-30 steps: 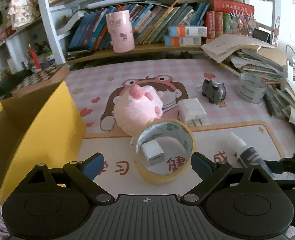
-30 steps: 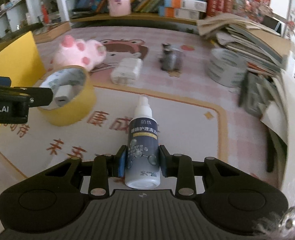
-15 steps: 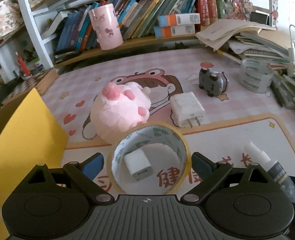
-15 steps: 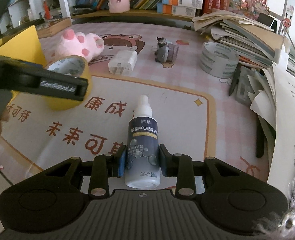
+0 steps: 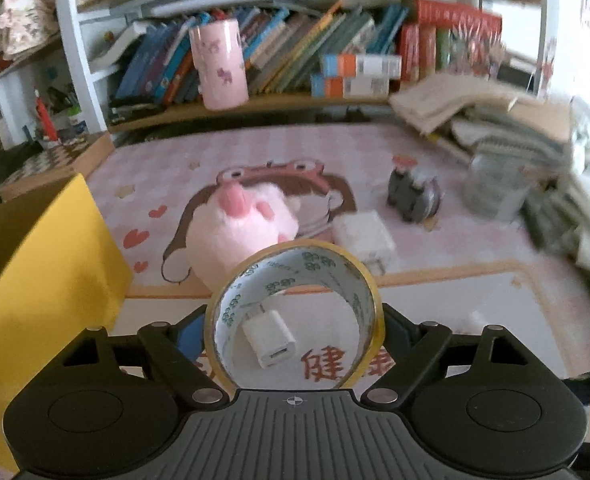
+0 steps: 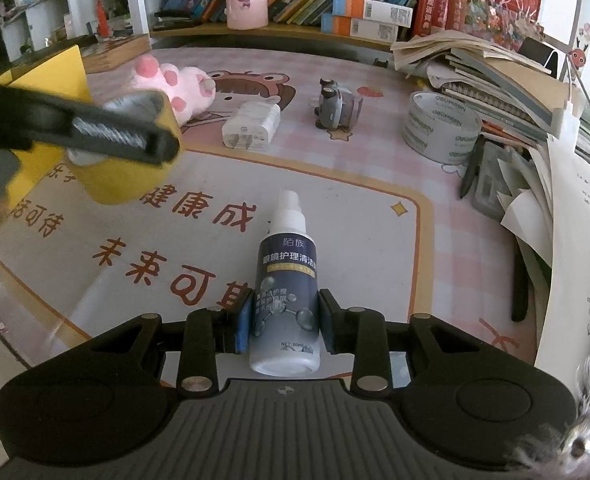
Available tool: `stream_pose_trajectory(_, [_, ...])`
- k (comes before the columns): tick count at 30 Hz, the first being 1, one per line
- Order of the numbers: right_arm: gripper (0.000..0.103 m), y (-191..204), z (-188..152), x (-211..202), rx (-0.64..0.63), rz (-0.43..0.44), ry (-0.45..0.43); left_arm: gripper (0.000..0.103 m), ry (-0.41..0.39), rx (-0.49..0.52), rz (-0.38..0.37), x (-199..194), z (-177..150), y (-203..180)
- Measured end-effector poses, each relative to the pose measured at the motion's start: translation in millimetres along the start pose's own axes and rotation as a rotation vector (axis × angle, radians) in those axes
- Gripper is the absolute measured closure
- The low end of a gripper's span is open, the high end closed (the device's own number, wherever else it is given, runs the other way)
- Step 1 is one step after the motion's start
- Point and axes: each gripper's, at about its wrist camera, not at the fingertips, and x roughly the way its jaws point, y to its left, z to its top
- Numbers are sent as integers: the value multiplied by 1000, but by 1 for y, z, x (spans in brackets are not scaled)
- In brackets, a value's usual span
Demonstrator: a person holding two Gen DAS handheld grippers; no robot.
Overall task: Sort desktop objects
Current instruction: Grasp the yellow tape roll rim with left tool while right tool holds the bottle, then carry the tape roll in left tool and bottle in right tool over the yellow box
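Note:
A yellow tape roll (image 5: 307, 264) stands on the pink desk mat between the fingers of my left gripper (image 5: 295, 324). Its jaws are closing, and the pads touch the roll on both sides. A small white charger (image 5: 271, 344) lies on the mat inside the roll. In the right wrist view one left finger (image 6: 95, 124) crosses in front of the yellow roll (image 6: 123, 184). My right gripper (image 6: 283, 320) is shut on a dark blue spray bottle (image 6: 289, 264), whose white nozzle points away from me.
A pink plush (image 5: 243, 224), a white adapter (image 5: 365, 240), a grey toy (image 5: 413, 196) and a clear tape roll (image 6: 439, 128) sit further back. A yellow box (image 5: 43, 272) stands at the left. Stacked papers and books (image 6: 495, 76) crowd the right edge, with bookshelves behind.
My left gripper has come forward until the yellow roll sits between its fingers, and the jaws have narrowed onto it. The right gripper keeps the bottle where it was.

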Motion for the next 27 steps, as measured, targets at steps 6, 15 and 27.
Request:
stream_pose_trajectory(6, [73,0,-1,-1,-11,2,-8,16,-75,-18,-29,-35,4,0])
stream_pose_trajectory(15, [73,2,3,-11,34,14,-26,16,-96,-31,-41,-56,3,4])
stream_pose_trajectory(27, [73,5,-1,-31,78,46,-53,16,-54,-47,-52,-67,-15,3])
